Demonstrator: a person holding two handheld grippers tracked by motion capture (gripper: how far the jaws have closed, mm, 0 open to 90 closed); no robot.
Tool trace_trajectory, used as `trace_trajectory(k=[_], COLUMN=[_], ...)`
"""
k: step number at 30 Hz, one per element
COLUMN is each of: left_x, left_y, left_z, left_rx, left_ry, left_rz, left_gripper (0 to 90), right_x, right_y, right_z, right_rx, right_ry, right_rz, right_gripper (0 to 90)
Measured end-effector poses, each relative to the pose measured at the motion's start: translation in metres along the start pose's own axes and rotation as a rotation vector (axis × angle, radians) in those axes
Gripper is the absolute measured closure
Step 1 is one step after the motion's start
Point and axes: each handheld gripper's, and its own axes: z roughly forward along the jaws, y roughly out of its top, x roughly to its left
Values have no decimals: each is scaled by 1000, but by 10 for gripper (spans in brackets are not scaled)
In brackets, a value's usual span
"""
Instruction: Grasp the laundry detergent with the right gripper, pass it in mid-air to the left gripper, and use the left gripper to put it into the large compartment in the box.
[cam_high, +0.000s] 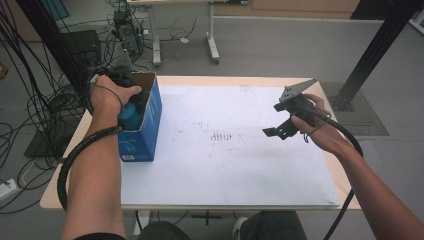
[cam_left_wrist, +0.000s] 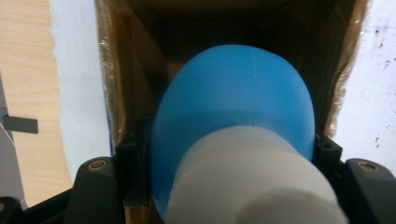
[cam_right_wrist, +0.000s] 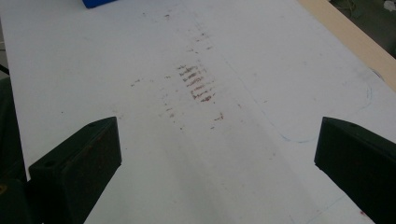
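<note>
A blue cardboard box (cam_high: 144, 136) stands open-topped at the left of the white mat (cam_high: 225, 170). My left gripper (cam_left_wrist: 229, 149) points down into it and is shut on a blue bottle (cam_left_wrist: 233, 98) with a white cap (cam_left_wrist: 252, 186). The bottle (cam_high: 131, 114) is partly inside the box's brown walls (cam_left_wrist: 135, 70), and the person's left hand covers most of that gripper. My right gripper (cam_high: 280, 127) hovers open over the right side of the mat, with nothing between its jaws (cam_right_wrist: 217, 149).
Brownish scuff marks (cam_high: 222, 136) (cam_right_wrist: 196, 84) stain the middle of the mat. The wooden table edge (cam_high: 62, 192) frames the mat. Cables (cam_high: 30, 115) lie on the floor at left, and a black post (cam_high: 372, 50) rises at the back right.
</note>
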Motion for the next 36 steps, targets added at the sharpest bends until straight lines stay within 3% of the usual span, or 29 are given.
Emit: trace_trajectory(k=[11, 36], left_x=[1, -1], left_y=[-1, -1], left_z=[18, 19], left_rx=[17, 10], left_ry=[8, 9], left_rz=[8, 9], left_gripper=[359, 354], right_x=[-1, -2], right_y=[-2, -2], right_z=[2, 1], right_rx=[7, 11], right_ry=[2, -10], right_rz=[7, 3], right_gripper=[4, 5])
